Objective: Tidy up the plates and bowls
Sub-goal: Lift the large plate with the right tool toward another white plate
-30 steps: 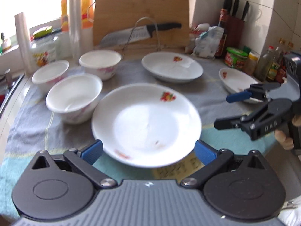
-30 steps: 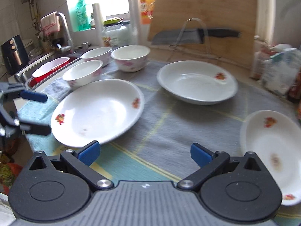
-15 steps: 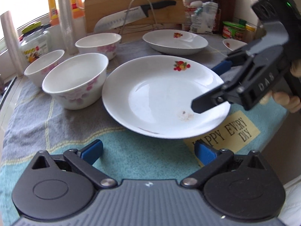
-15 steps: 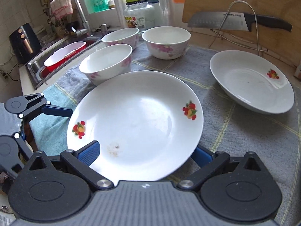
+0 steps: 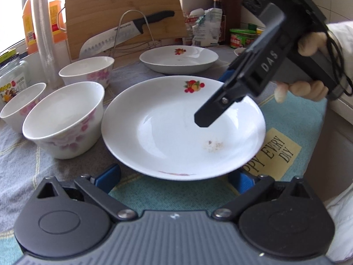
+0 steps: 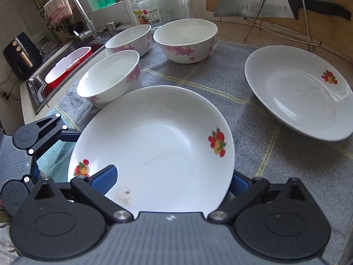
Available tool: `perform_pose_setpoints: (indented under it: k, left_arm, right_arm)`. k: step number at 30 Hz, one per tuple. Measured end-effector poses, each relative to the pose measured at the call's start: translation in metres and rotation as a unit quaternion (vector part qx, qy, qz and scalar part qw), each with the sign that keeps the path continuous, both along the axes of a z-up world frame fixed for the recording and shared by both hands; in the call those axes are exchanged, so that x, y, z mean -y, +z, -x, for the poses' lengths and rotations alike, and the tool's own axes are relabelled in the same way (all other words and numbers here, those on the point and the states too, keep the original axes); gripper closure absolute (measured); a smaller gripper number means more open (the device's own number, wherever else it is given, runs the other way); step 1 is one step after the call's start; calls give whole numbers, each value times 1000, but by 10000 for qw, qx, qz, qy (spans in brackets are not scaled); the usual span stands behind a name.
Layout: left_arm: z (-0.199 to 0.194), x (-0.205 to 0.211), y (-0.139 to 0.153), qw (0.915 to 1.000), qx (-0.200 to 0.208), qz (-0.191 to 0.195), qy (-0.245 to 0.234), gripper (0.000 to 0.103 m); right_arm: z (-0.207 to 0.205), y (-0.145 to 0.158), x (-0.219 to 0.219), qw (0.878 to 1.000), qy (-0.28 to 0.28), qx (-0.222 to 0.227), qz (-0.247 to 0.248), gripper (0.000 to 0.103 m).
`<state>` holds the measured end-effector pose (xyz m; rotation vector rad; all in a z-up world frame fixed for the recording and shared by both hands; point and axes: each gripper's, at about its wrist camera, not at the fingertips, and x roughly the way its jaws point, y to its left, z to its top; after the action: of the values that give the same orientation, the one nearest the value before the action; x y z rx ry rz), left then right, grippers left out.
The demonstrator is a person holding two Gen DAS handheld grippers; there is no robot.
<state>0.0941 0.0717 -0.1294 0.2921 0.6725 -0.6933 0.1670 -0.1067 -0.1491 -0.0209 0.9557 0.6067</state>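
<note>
A white plate with fruit prints [image 5: 183,128] [image 6: 154,141] lies on the grey cloth in front of both grippers. My left gripper [image 5: 174,177] is open, its blue pads low at the plate's near rim. My right gripper [image 6: 171,181] [image 5: 218,97] is open and turned on its side across the plate's right rim, with one finger above the plate and the other below it. One left finger [image 6: 68,135] reaches under the plate's edge. Three flowered bowls [image 6: 110,79] [image 6: 185,39] [image 6: 130,37] stand beyond the plate. A second plate [image 6: 297,92] [image 5: 178,58] lies further back.
A knife [image 6: 253,8] rests on a wire rack against a wooden board [image 5: 123,13]. A sink with a red tub [image 6: 68,66] lies left of the bowls. Jars and bottles [image 5: 240,37] line the back wall. A hand [image 5: 308,66] holds the right gripper at the counter's edge.
The right gripper swung left from the far right and closed in on the near plate's rim. The left gripper dropped lower and nearer to the same plate.
</note>
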Motion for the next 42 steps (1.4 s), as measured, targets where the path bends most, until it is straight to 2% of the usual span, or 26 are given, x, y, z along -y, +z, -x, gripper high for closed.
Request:
perform_pose_setpoints:
  k: [12,18,27,42]
  left_arm:
    - [-5,1,0,9992,34,24,-385,0]
    - [-8,2,0,9990,-38,49,-453,0]
    - [-10,2,-1,9987,-67,68,-504,0]
    - [-12,5,0,9985,-125,-58,-525,0]
  right_arm:
    - [-46,10,3,9944,738,-723,-213,0]
    - [-61,13,7,9895,885,-1079,-373,0]
    - [-73,12,2,9853,1019,-1299,-437,0]
    - [-67,19,3,9869,961,-1232,-402,0]
